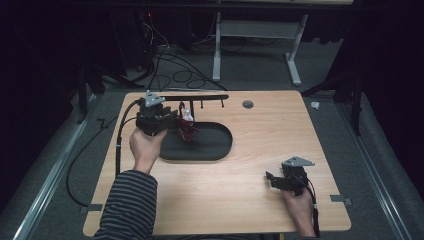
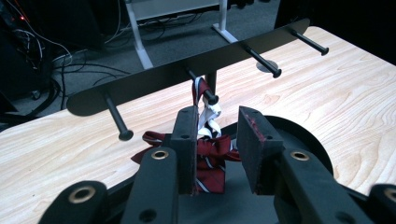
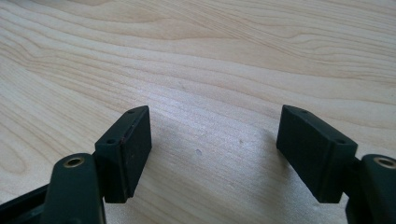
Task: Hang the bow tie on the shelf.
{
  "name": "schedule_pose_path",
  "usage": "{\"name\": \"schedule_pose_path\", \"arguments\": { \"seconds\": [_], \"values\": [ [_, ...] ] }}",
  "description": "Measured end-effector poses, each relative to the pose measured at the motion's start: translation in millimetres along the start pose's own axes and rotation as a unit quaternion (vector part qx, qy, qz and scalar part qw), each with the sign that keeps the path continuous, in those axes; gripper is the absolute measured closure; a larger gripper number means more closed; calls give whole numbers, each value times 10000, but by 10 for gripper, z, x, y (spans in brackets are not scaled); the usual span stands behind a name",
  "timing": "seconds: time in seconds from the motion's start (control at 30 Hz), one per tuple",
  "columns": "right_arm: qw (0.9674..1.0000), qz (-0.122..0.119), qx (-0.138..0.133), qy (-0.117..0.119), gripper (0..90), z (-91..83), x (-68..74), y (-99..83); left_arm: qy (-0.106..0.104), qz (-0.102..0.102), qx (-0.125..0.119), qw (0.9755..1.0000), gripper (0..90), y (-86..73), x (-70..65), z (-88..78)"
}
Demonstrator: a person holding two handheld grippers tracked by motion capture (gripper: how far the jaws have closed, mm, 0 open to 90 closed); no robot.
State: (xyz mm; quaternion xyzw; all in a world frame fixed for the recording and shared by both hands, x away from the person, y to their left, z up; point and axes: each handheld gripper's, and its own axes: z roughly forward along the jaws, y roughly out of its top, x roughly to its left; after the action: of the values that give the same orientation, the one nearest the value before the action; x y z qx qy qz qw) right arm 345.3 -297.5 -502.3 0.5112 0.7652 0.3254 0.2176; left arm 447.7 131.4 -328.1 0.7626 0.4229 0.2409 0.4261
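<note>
— Where was the striped tie point(image 2: 209, 154) found?

— It was hung by its white loop from a peg of the black rack point(image 2: 154, 81), and its dark red body was draped down onto the black oval tray point(image 1: 210, 145) on the wooden table point(image 1: 250, 195).

— How was the left gripper point(image 2: 215, 149) held?

— Its jaws were parted, with the tie seen just beside the left one; whether the tie was touched could not be told.

— And the right gripper point(image 3: 215, 154)?

— It was held low over bare wood near the table's right edge, jaws spread wide.

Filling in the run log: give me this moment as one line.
left gripper: open, at tie | tie: looped on rack peg, tail in tray | right gripper: open, over bare table
</note>
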Motion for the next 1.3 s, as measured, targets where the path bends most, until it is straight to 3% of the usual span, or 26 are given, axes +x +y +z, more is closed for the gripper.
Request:
{"name": "schedule_pose_path", "arguments": {
  "seconds": [0.8,1.3],
  "values": [
    [10000,-18,-3,-18,279,3,4,-1,-40,-37,1,10000,634,-173,47,-245],
    [10000,-38,-3,-32,279,4,6,0,-65,-233,-7,9997,601,-354,122,-387]
  ]
}}
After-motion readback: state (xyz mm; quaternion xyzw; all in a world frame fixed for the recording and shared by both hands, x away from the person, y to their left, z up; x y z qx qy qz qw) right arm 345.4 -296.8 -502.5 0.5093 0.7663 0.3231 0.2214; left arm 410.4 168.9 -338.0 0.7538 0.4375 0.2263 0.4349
